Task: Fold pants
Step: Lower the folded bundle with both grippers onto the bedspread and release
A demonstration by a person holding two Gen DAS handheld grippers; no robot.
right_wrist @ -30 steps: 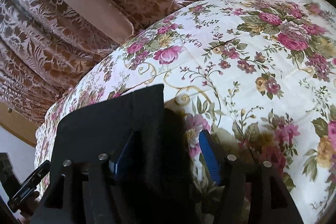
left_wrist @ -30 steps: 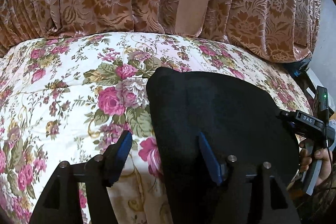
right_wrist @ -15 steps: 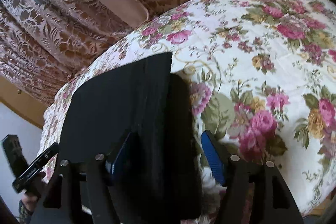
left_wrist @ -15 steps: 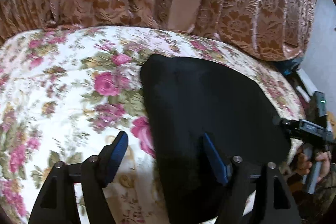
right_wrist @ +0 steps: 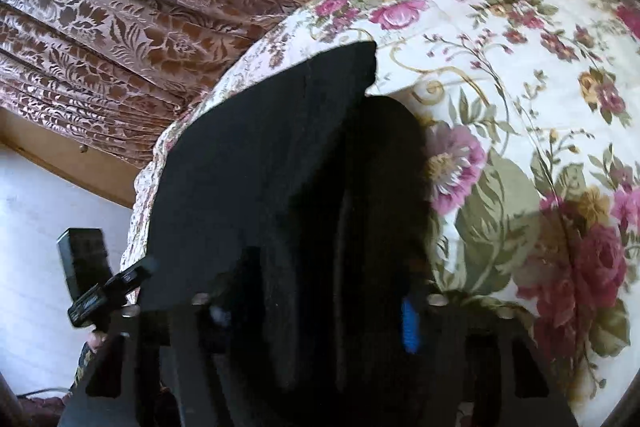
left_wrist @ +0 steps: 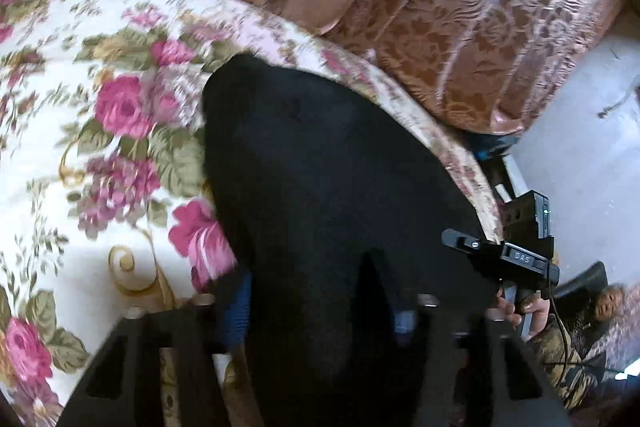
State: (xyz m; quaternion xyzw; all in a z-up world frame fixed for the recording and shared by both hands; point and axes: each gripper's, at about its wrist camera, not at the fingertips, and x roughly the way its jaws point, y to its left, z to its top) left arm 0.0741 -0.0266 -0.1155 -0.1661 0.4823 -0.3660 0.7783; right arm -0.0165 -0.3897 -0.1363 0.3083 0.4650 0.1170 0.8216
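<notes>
Left wrist view: left gripper (left_wrist: 320, 303) is sitting low over the near edge of the pants (left_wrist: 328, 163), fingers spread wide, black cloth filling the gap between them; whether it is pinching cloth, cannot tell.
Left fingers: blue pad of the left finger (left_wrist: 236, 311) is showing at the cloth's left border, the other pad mostly swallowed by black fabric.
Right wrist view: right gripper (right_wrist: 316, 311) is likewise standing apart-fingered with cloth in the gap; blue pad (right_wrist: 410, 323) is peeking out on its right; grip itself not visible, cannot tell.
Pants position: lying straight ahead of both claws, folded dark slab on the floral bedspread (left_wrist: 100, 131), running close to the bed edge.
Long axis: stretching away from the claws toward the brocade curtain (left_wrist: 460, 27).
Layers: from the right claw a top flap is seeming to overlap a rounded lower layer, far corner (right_wrist: 366, 61) pointing up-away.
Nearer hand: both about equally at the near hem, one on each side.
Likely next move: judging both are needing to carry the near hem forward along that axis.
</notes>
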